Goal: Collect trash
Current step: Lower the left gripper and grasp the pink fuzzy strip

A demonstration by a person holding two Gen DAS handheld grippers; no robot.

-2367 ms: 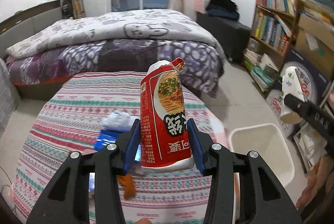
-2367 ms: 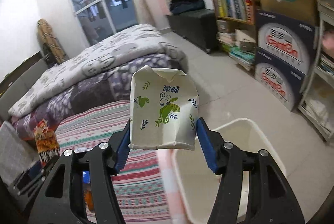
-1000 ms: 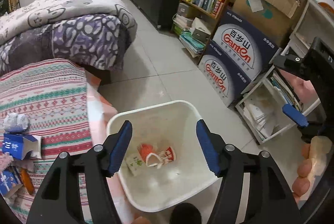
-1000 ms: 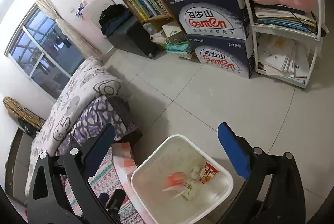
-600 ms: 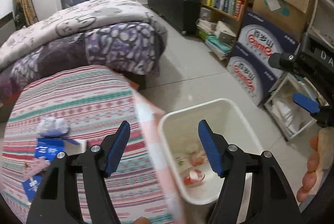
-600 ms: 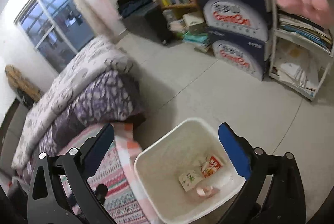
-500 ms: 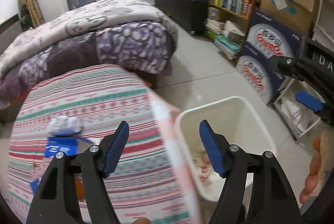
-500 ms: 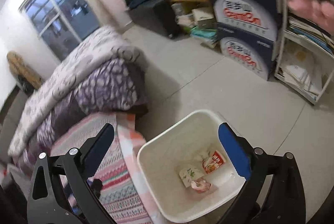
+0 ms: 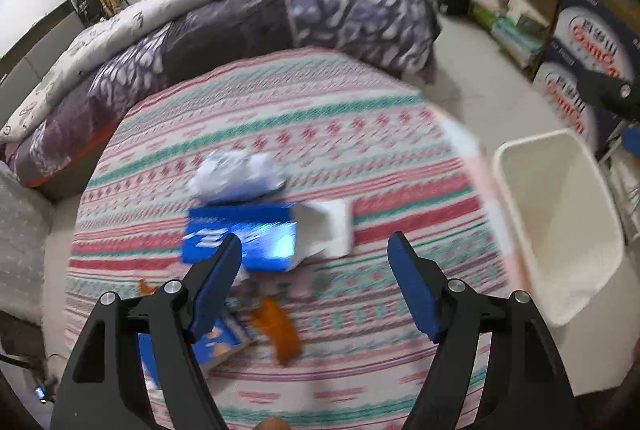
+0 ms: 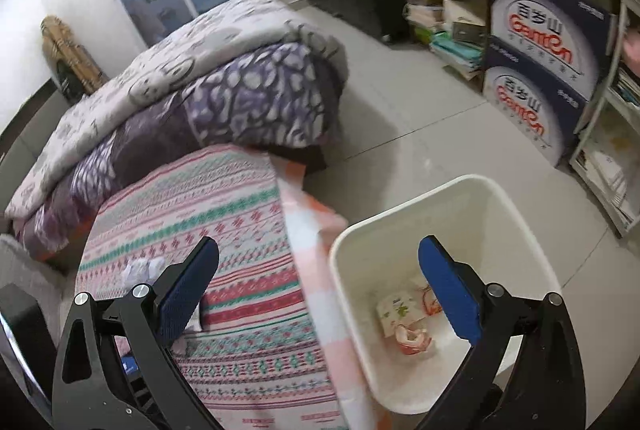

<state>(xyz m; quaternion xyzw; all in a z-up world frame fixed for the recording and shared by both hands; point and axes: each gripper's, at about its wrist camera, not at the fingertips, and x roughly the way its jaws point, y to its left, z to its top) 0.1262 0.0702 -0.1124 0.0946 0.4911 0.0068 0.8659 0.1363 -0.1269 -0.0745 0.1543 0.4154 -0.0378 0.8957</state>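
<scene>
Left gripper (image 9: 314, 280) empty, jaws just been opening, above blue carton (image 9: 244, 242) on striped cloth (image 9: 360, 133). Right gripper (image 10: 320, 290) spread, nothing between. Bin (image 10: 516, 213) holds earlier trash. Risk: jaws catch crumpled tissue (image 9: 236, 175) (touching carton), carton slips sideways.

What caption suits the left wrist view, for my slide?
Open left gripper above blue carton on striped tablecloth.
</scene>
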